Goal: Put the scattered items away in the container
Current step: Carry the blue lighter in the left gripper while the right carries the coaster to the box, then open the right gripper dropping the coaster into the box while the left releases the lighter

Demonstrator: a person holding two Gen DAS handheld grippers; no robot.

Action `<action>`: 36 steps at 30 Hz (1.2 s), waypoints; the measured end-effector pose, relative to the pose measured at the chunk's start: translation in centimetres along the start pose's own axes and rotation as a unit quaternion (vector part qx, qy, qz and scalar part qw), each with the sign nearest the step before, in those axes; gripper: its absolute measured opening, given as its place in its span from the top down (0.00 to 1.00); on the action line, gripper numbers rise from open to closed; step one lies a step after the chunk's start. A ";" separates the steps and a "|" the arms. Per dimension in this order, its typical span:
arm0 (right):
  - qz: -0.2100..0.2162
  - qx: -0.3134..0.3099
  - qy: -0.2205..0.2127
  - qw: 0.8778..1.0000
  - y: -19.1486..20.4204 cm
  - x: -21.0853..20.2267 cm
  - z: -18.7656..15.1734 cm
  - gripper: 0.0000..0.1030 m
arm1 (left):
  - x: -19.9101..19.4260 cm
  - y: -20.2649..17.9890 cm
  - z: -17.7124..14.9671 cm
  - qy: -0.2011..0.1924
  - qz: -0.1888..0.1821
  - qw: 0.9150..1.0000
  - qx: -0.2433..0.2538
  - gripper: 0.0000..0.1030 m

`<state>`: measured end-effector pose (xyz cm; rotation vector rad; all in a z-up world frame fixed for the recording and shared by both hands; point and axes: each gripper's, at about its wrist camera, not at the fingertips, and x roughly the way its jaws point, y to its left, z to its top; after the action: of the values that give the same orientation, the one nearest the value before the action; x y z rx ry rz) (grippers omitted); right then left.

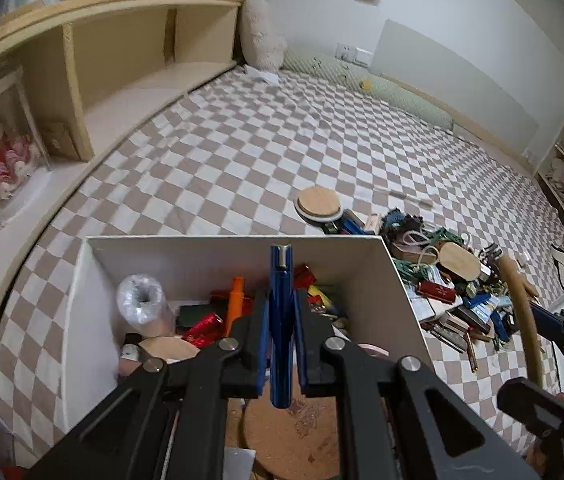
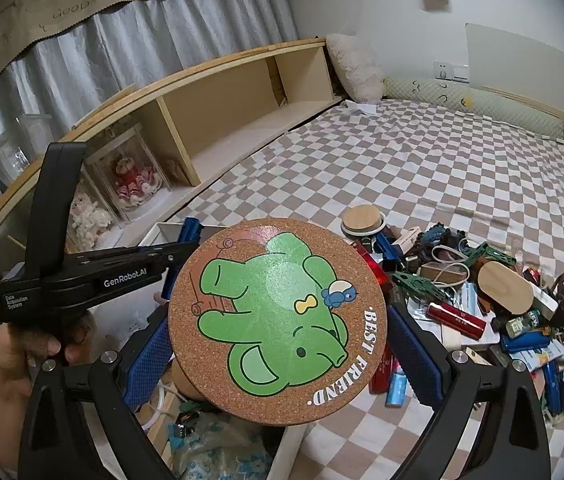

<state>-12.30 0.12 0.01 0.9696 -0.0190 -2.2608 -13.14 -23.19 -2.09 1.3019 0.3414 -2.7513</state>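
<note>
Left gripper (image 1: pixel 280 344) pinching blue pen (image 1: pixel 280 320) upright between pads, above open white box (image 1: pixel 401 280). Right gripper (image 2: pixel 282 344) spread wide, clamping round cork coaster (image 2: pixel 278 320) by its edges, over box rim. Remaining clutter pile (image 2: pixel 501 312) beside box on checkered bedspread (image 1: pixel 222 152).

Soft, even indoor light, slightly dim and cool. Both fisheye views bend the shelf (image 1: pixel 122 60) hard towards ten o'clock, with black corners. Faint glare whitens the cork coaster (image 2: pixel 278 320); shadows stay weak.
</note>
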 end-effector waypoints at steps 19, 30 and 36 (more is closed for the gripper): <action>0.021 -0.023 0.054 0.998 2.9 6.7 1.8 0.04 | -4.7 4.0 -0.5 -0.059 0.052 0.997 -0.021 0.39; 0.025 -0.065 0.117 0.991 4.9 8.6 -0.7 0.04 | -5.2 5.1 -1.3 -0.058 0.042 0.997 -0.027 0.38; 0.040 -0.077 0.137 0.987 5.7 8.6 -2.2 0.00 | -5.1 5.2 -1.5 -0.055 0.039 0.997 -0.030 0.38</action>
<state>-11.91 -8.79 -5.56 1.1646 0.2306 -2.0062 -7.91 -28.00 0.07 1.1186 0.3549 -2.7118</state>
